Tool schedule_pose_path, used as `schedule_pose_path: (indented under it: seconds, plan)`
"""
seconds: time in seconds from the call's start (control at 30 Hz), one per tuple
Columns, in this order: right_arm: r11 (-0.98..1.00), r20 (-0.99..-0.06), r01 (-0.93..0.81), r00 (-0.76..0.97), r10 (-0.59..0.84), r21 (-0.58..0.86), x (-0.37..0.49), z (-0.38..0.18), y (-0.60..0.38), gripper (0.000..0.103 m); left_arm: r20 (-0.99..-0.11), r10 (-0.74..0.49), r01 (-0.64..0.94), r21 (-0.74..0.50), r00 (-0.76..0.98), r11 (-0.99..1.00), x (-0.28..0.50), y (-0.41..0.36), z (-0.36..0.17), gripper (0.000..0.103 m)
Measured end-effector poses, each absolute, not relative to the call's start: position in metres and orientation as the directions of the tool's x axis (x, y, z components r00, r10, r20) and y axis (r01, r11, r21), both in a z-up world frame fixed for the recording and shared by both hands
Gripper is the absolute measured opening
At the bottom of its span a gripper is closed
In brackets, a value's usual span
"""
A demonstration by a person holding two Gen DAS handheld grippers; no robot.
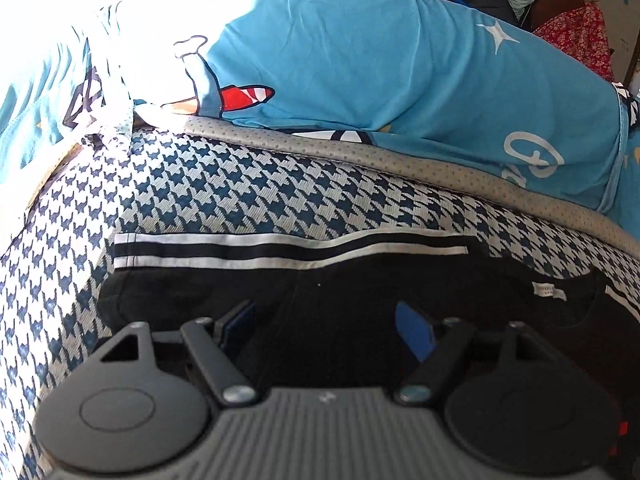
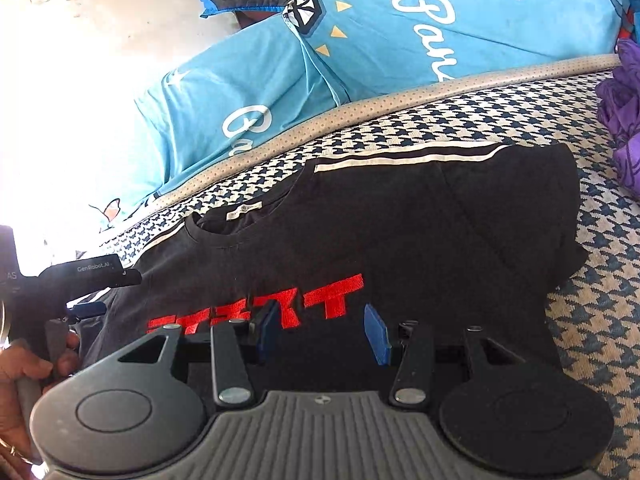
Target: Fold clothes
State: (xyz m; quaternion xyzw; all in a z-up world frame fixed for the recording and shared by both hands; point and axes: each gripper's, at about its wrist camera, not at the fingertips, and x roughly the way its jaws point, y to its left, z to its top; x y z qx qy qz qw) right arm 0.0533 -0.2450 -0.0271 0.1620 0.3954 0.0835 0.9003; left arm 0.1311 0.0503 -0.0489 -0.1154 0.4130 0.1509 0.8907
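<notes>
A black T-shirt [image 2: 400, 232] with red lettering, a neck label and white sleeve stripes lies spread flat on the houndstooth bed cover [image 2: 592, 320]. My right gripper [image 2: 322, 334] hovers over the shirt's chest print, jaws apart, with nothing pinched between the blue pads [image 2: 378, 336]. In the left wrist view the striped left sleeve [image 1: 280, 250] lies just ahead of my left gripper [image 1: 328, 328], which is open above the black cloth. The right wrist view shows the left gripper [image 2: 104, 294] at the shirt's left edge, held by a person's hand [image 2: 24, 368].
Blue cartoon-print pillows [image 1: 360, 60] line the far side, behind a grey dotted trim [image 1: 360, 148]. A purple cloth [image 2: 624, 120] lies at the right. Red floral fabric [image 1: 580, 36] and dark clothes are piled at the back. Strong sunlight washes out the left.
</notes>
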Motion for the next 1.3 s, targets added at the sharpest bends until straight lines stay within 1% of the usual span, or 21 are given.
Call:
schedule_pose_path:
  seconds: [0.17,0.37,0.6,0.63,0.73,0.87,1.0,1.1,1.2,1.3]
  plan:
    - [0.925,-0.693,-0.017,0.657,0.297,0.38,0.063,-0.033,-0.239,0.046,-0.768,0.142,-0.306,-0.073,0.624,0.949,0.143,0.056,-0.056,0.075]
    - [0.937,-0.695,-0.036,0.66,0.284,0.348,0.073,-0.035,-0.232,0.046,-0.756,0.134,-0.232,-0.024,0.64,0.973,0.154,0.053,-0.064,0.075]
    - [0.935,-0.699,-0.043,0.652,0.294,0.352,0.088,-0.04,-0.225,0.046,-0.739,0.154,-0.221,0.007,0.656,0.975,0.164,0.051,-0.069,0.075]
    - [0.935,-0.7,-0.043,0.651,0.294,0.353,0.09,-0.041,-0.224,0.046,-0.735,0.163,-0.221,0.019,0.658,0.975,0.164,0.05,-0.069,0.074]
    - [0.933,-0.702,-0.036,0.648,0.295,0.358,0.097,-0.044,-0.223,0.046,-0.722,0.192,-0.219,0.057,0.665,0.974,0.166,0.047,-0.07,0.064]
    - [0.929,-0.699,-0.026,0.652,0.295,0.368,0.106,-0.046,-0.221,0.046,-0.715,0.22,-0.228,0.087,0.664,0.97,0.171,0.047,-0.073,0.063]
    - [0.925,-0.682,-0.044,0.663,0.309,0.376,0.114,-0.046,-0.215,0.046,-0.717,0.243,-0.272,0.078,0.654,0.959,0.179,0.05,-0.074,0.068]
    - [0.925,-0.658,-0.097,0.675,0.332,0.367,0.118,-0.044,-0.207,0.046,-0.718,0.268,-0.308,0.079,0.642,0.948,0.183,0.054,-0.075,0.08]
    - [0.914,-0.627,-0.151,0.685,0.372,0.377,0.126,-0.043,-0.199,0.046,-0.729,0.26,-0.324,0.055,0.633,0.944,0.186,0.06,-0.074,0.082]
    - [0.914,-0.597,-0.187,0.707,0.381,0.361,0.136,-0.039,-0.19,0.046,-0.733,0.249,-0.33,0.035,0.633,0.943,0.188,0.067,-0.075,0.086]
